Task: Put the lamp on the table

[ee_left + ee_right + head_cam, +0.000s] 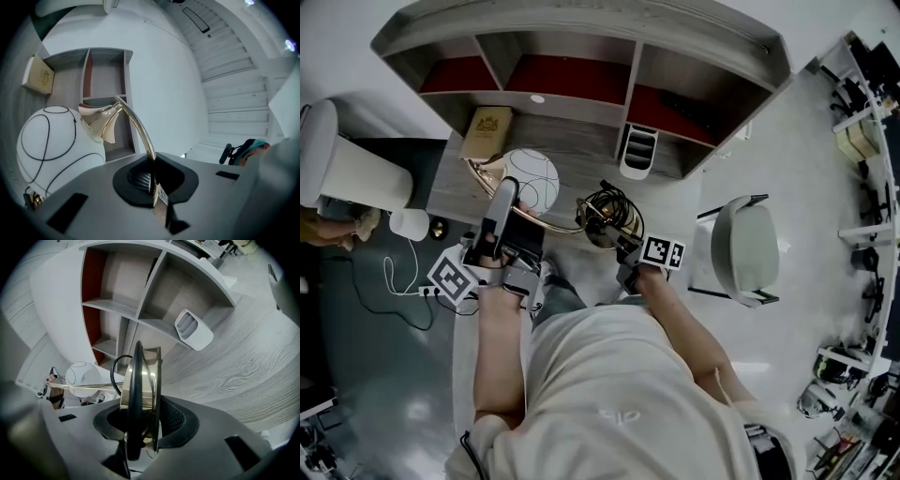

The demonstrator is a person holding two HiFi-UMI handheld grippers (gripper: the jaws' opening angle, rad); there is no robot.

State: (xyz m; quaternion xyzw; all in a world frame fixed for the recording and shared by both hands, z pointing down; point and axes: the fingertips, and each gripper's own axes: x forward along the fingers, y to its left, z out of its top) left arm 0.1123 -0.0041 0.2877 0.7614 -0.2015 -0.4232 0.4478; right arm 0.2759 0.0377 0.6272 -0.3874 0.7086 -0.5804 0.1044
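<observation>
The lamp has a thin curved gold arm (pixel 137 125), a gold cone shade (pixel 100 122) and a round gold base (pixel 143 378) with a black cord (pixel 131 399) wound round it. In the head view it hangs roughly level over the front of the grey wooden table (pixel 581 150). My left gripper (pixel 507 191) is shut on the arm, which runs straight into its closed jaws (pixel 153 182). My right gripper (pixel 622 246) is shut on the base (pixel 604 221), the disc standing on edge between its pads (pixel 140 427). The shade (pixel 487 170) lies beside a white globe (pixel 532 178).
A tan box (pixel 487 131) and a white organiser (pixel 638 150) rest on the table under a shelf unit with red-backed compartments (pixel 572 75). A grey chair (pixel 745 246) stands to the right; a white cylinder (pixel 356 169) and a cable on the floor lie to the left.
</observation>
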